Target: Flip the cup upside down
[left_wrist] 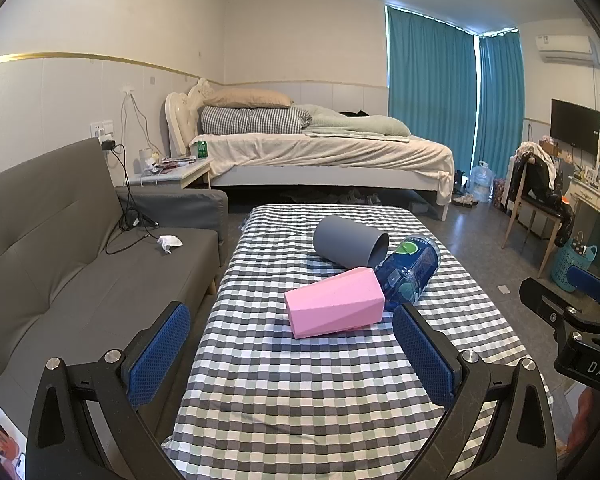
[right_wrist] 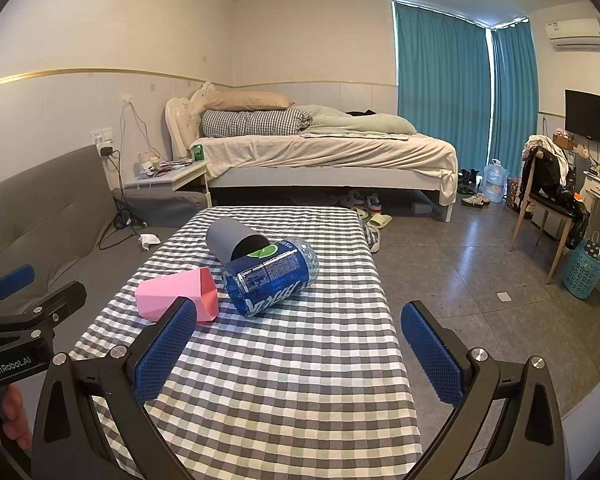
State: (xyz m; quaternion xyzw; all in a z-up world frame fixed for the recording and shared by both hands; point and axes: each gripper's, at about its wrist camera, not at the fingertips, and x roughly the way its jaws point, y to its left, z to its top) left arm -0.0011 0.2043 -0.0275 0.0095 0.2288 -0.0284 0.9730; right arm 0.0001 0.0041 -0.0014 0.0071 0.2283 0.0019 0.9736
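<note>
A pink faceted cup [left_wrist: 334, 304] lies on its side on the checkered table [left_wrist: 320, 392], mouth to the right. It also shows in the right wrist view [right_wrist: 176, 294]. A grey cup [left_wrist: 350, 243] lies on its side behind it, also seen from the right wrist [right_wrist: 234, 240]. My left gripper [left_wrist: 292, 354] is open and empty, a short way in front of the pink cup. My right gripper [right_wrist: 298, 348] is open and empty, in front of the bottle, with its left finger [right_wrist: 166, 350] overlapping the pink cup's near side.
A blue plastic bottle [left_wrist: 410, 272] lies on its side against both cups, also in the right wrist view [right_wrist: 272, 276]. A grey sofa [left_wrist: 72, 264] stands left of the table. A bed [left_wrist: 324, 152] is behind, a chair [right_wrist: 548, 196] and a blue basket [right_wrist: 586, 268] at right.
</note>
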